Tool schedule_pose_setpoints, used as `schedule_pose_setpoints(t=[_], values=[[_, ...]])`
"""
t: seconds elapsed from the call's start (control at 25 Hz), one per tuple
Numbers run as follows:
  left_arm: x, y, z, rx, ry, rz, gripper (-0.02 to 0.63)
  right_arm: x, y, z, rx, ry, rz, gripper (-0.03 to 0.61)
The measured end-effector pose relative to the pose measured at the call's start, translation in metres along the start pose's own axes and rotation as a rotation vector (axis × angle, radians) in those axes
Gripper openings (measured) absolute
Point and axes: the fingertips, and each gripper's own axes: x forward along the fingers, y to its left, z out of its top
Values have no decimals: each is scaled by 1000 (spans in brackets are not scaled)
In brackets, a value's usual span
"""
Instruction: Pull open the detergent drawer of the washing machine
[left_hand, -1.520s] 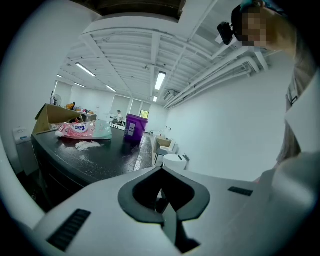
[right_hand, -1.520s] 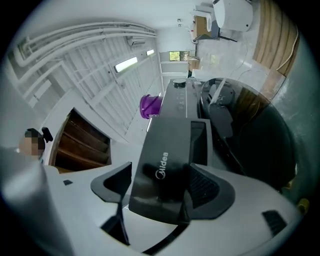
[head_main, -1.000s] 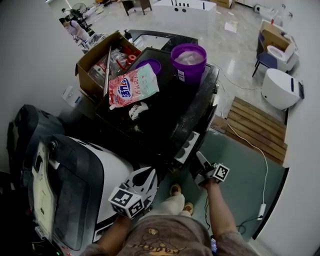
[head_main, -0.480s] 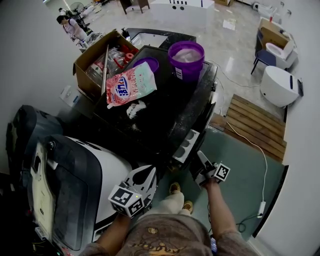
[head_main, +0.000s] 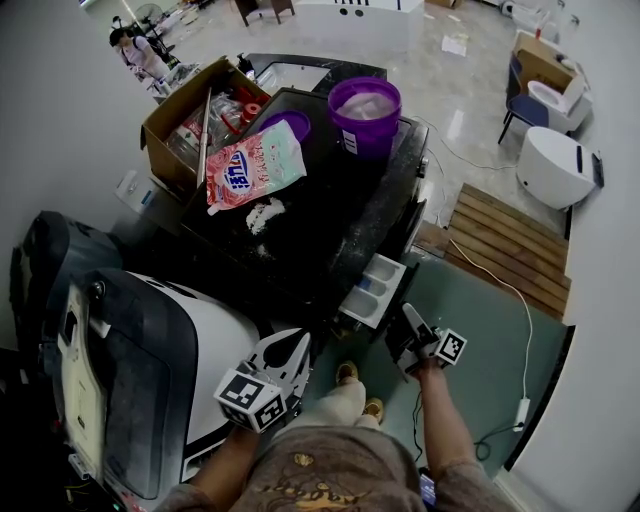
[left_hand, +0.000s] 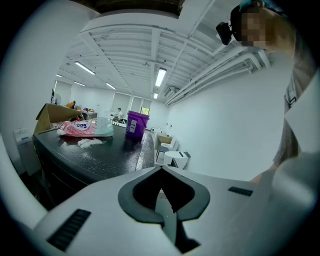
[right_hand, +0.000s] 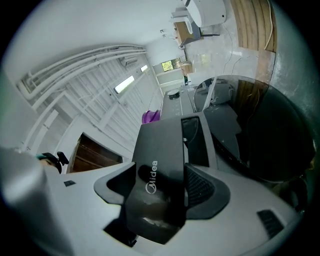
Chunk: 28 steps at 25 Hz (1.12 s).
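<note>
The washing machine (head_main: 330, 235) has a dark, dusty top. Its detergent drawer (head_main: 373, 289) sticks out of the front, pale compartments showing. My right gripper (head_main: 408, 322) is at the drawer's outer end. In the right gripper view the drawer's glossy dark front panel (right_hand: 159, 150) with its logo lies between both jaws, and my right gripper (right_hand: 161, 186) is shut on it. My left gripper (head_main: 297, 347) hangs to the left, apart from the drawer. In the left gripper view its jaws (left_hand: 161, 186) meet with nothing between them.
On the machine's top stand a purple bucket (head_main: 365, 113), a pink detergent bag (head_main: 252, 166) and spilled white powder (head_main: 262, 214). A cardboard box (head_main: 185, 120) sits behind. A white machine (head_main: 205, 340) is at my left, a wooden pallet (head_main: 510, 250) and green mat (head_main: 485, 350) at the right.
The drawer has slid further out of the machine toward me, and its pale compartments show more. My right gripper has drawn back with it. The left gripper has stayed put.
</note>
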Motion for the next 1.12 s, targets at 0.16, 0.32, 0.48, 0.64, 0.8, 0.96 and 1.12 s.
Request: schedule_pose_setpoints(t=[0.16,0.32,0.48,0.64,0.8,0.96,1.12], values=[[3,-5,0,5,1,-9,21,-9,5,5,1,-8,3,291],[5,-10,1,9,2,-14,21,-15,11,8,2,-15,17,290],[6,-15,1,12,3,-24,21,-20,13,11,1,-25,18,289],[6,-16,1,16,3,-29,21,-27,11,13,5,-47,13,284],[4,-15,1,17,4,-30,21,-37,12,17,-2,-58,6,278],[6,-14,0,16,9,-33,21,-40,12,17,-16,-51,1,278],[8,-15,1,18,5,-48,21,-45,11,18,-20,-58,-8,278]])
